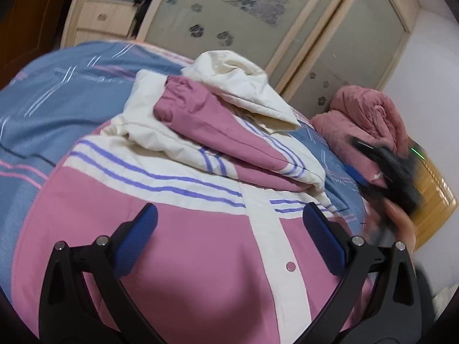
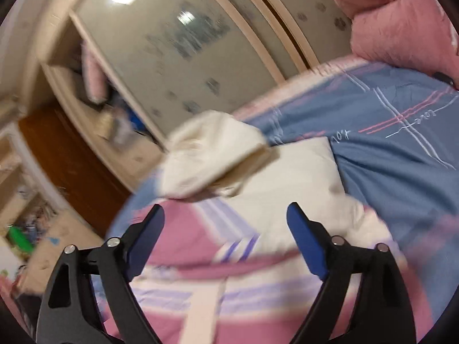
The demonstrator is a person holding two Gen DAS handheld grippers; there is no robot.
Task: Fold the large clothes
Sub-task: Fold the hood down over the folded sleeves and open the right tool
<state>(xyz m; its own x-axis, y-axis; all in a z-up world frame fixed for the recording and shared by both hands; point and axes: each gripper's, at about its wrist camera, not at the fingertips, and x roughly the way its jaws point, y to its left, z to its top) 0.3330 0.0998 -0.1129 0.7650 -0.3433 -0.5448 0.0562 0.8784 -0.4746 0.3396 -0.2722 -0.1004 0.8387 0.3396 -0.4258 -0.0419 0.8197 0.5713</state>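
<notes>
Left wrist view: left hand-held gripper (image 1: 229, 215) released, blue pads (image 1: 324, 238) spread wide, hovering over the pink body of a pink-and-cream jacket (image 1: 183, 229) and gripping nothing. Jacket spread on the bed (image 1: 43, 109), front up, with a cream button placket (image 1: 275, 246) down the middle and purple stripes (image 1: 160, 177) across a cream chest band. One pink sleeve (image 1: 218, 132) folded across the chest, its gathered cuff toward the upper left. Cream hood (image 1: 243, 86) bunched at the far end of the garment. Blue bedsheet with pink and white lines under it all. Rolled pink quilt (image 1: 364, 114) on the far right part of the bed, well apart from the jacket body. Right hand-held gripper (image 1: 387, 172) seen as a dark blur at the right edge, state unreadable from here. Frosted wardrobe doors (image 1: 258, 20) with flower prints beyond the bed.

Right wrist view, strongly motion-blurred: right hand-held gripper (image 2: 226, 218) released too, fingers well apart, empty, above the jacket (image 2: 200, 286). Cream hood (image 2: 212, 152) beyond the fingertips, near the bed's edge. Blue bedsheet (image 2: 401, 157) stretching right, pink quilt (image 2: 396, 20) at the upper right. Wardrobe (image 2: 186, 43) and a brown door (image 2: 68, 160) to the left.
</notes>
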